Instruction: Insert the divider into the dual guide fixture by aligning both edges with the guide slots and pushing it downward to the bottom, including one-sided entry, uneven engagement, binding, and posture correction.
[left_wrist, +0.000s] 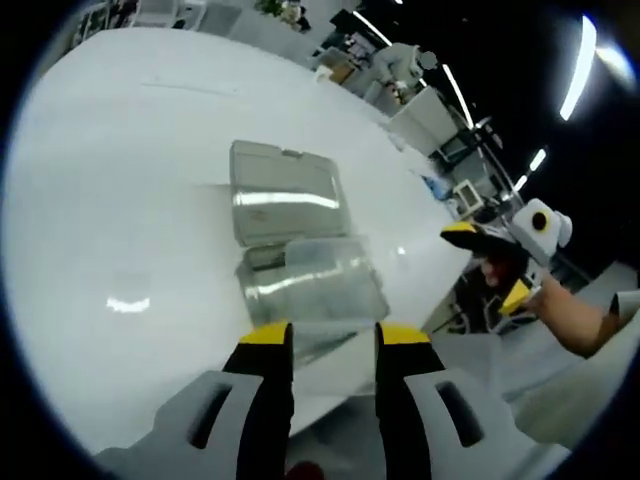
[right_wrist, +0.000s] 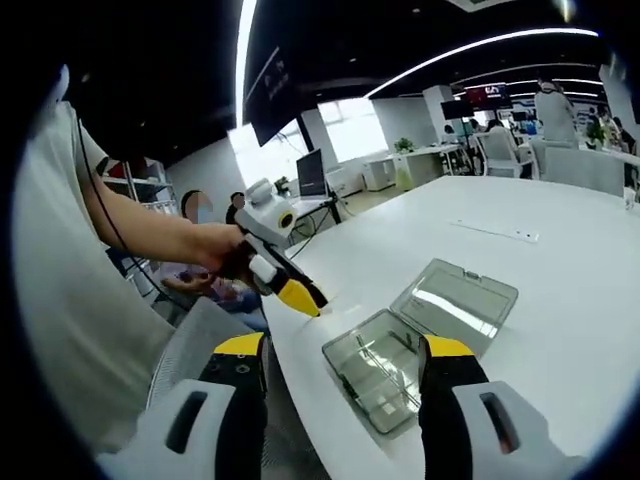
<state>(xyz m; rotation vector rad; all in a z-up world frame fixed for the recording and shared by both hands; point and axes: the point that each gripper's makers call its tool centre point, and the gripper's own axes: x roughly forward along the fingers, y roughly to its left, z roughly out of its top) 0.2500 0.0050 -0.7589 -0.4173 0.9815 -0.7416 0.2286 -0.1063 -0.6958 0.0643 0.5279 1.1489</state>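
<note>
Clear plastic box (right_wrist: 385, 370) open on white table (right_wrist: 560, 280), dividers inside; L tongs (left_wrist: 333, 338), R tongs (right_wrist: 345, 350) apart, empty.

Clear fixture box (right_wrist: 383, 372) lies open, lid (right_wrist: 455, 302) flat

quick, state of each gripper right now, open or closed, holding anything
left gripper: open, fingers apart, holding nothing, above the clear box.
right gripper: open, fingers wide apart, holding nothing.
</note>
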